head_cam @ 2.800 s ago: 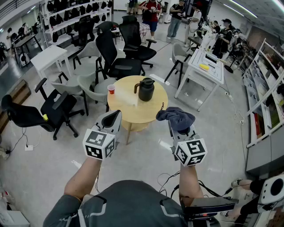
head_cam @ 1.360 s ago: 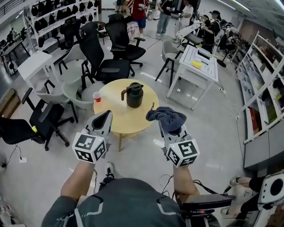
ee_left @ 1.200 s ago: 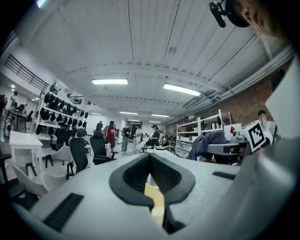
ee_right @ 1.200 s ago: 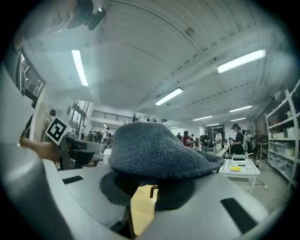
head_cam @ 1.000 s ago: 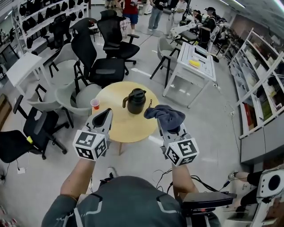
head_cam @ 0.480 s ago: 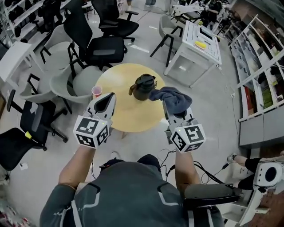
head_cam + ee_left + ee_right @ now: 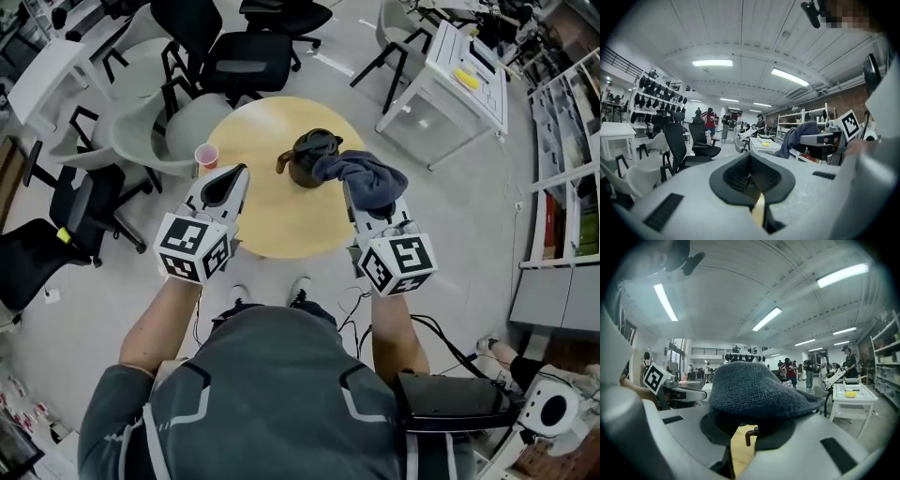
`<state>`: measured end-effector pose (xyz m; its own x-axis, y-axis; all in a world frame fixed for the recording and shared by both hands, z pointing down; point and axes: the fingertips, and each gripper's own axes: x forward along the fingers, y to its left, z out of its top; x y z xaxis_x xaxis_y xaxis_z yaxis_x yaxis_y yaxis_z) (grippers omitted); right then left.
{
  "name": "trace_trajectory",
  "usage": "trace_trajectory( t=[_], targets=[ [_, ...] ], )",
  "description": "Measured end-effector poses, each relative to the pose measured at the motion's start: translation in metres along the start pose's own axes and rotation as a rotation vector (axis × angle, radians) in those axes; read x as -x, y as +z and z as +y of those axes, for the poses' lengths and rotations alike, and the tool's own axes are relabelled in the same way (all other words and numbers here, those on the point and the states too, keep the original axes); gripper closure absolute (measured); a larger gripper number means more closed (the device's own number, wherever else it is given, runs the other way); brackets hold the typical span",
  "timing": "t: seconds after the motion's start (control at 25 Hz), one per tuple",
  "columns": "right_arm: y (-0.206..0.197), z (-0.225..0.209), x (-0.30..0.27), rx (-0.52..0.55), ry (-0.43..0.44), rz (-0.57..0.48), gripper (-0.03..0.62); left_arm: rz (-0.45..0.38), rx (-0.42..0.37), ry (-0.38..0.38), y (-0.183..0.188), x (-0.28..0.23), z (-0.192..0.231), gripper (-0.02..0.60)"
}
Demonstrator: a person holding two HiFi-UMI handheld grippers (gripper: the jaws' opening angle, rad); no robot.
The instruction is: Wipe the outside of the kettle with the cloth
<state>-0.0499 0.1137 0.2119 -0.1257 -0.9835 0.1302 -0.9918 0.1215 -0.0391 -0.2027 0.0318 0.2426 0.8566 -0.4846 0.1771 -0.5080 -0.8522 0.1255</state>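
Currently, we hold the right claw (image 7: 367, 195) clamped on the cloth (image 7: 361, 176), just beside the kettle (image 7: 306, 157) on the round surface (image 7: 272, 220); the left claw (image 7: 228, 181) is closed and empty.

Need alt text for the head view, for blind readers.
From above, a person holds two grippers over a round wooden table: the right gripper clamps a blue cloth beside a black kettle, the left gripper is shut and empty. A red cup stands near the table's edge.
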Motion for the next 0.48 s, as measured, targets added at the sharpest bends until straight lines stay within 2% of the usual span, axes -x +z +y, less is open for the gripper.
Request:
trace_trajectory(
  t=[0.12, 0.2, 0.48],
  targets=[
    [-0.013, -0.007, -0.016, -0.028, 0.075, 0.013, 0.513, 0.021, 0.004, 0.031, -0.011, -0.019, -0.002, 0.573],
    [-0.031, -0.012, -0.031, -0.052, 0.094, 0.048, 0.513, 0.044, 0.007, 0.042, -0.024, -0.03, -0.002, 0.574],
    [-0.106, -0.013, -0.084, -0.135, 0.056, 0.164, 0.513, 0.129, -0.002, -0.003, -0.074, -0.069, 0.008, 0.573]
  ],
)
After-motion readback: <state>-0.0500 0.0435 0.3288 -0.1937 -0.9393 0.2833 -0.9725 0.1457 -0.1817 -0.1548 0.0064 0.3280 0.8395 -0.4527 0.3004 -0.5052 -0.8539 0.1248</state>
